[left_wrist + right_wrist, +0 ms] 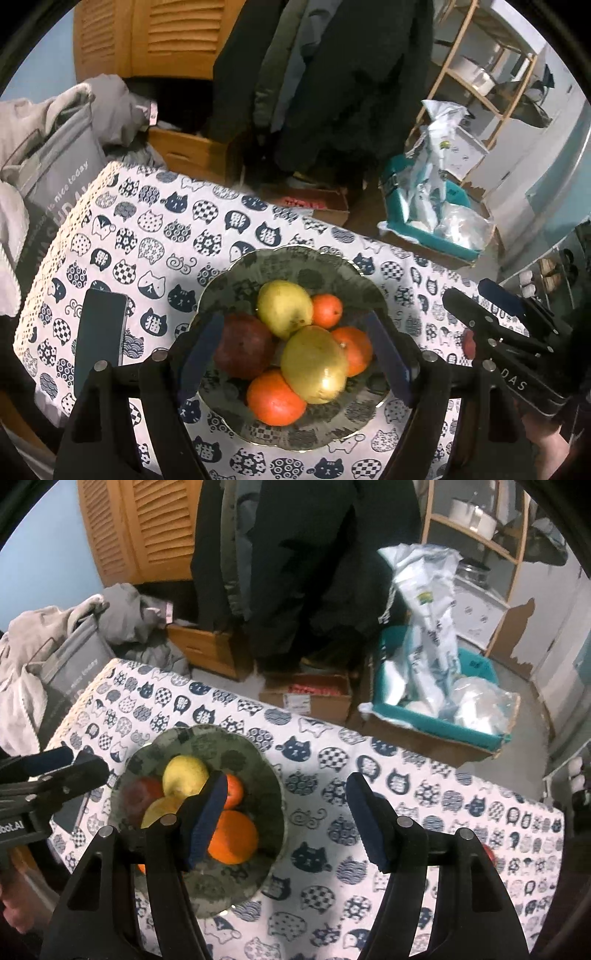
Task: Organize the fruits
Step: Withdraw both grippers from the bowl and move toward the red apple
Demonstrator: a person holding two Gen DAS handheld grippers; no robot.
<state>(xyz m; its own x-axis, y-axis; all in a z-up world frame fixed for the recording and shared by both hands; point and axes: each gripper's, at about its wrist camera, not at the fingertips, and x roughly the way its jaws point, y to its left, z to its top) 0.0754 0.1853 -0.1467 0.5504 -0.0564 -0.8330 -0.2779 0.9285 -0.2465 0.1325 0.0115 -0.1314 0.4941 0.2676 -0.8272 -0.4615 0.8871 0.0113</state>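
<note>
Fruit: heaped in bowl on table, pear topmost | left gripper spread wide, straddling heap, empty | right gripper spread, empty, at bowl's 3 o'clock | risk: nudging pear could roll oranges over rim | room: bare cloth at 3 o'clock; phone crowds 9 o'clock; table edge close at 12.

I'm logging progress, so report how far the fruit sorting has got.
Done: six fruits sit in the plate. In hand: nothing; the left gripper and right gripper are both open and empty. Possibly left: a small red object on the tablecloth, mostly hidden.
</note>
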